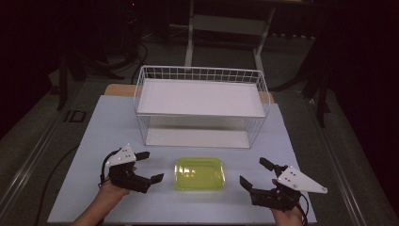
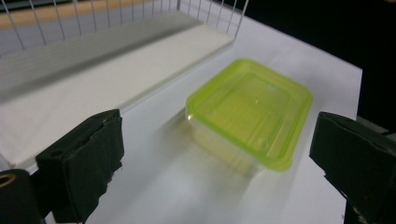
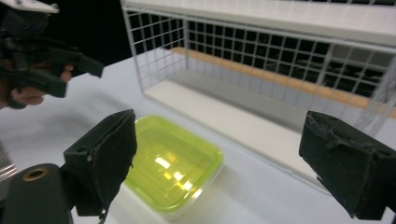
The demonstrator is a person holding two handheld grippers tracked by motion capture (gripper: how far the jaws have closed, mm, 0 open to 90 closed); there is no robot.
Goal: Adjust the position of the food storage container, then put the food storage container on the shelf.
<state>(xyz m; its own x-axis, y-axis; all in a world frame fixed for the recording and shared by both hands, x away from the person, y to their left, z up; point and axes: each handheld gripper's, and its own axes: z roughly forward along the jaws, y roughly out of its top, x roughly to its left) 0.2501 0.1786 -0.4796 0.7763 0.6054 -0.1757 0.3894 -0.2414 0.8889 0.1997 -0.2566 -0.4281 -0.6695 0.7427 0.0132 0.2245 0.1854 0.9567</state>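
Evidently both claws, left gripper (image 1: 149,165) and right gripper (image 1: 254,173), stand released (nothing held), flanking the green container (image 1: 199,173) near the table's (image 1: 94,141) front edge for a two-sided pickup.

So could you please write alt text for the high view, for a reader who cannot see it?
A lidded yellow-green container sits on a white table, between the open left tongs and open right tongs. Behind it stands a white wire shelf rack.

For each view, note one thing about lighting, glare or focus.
High view: table lit, surroundings dark. Left gripper view: near jaws soft, box throws a faint shadow. Right gripper view: bright glare spots on the box lid, rack fairly sharp.
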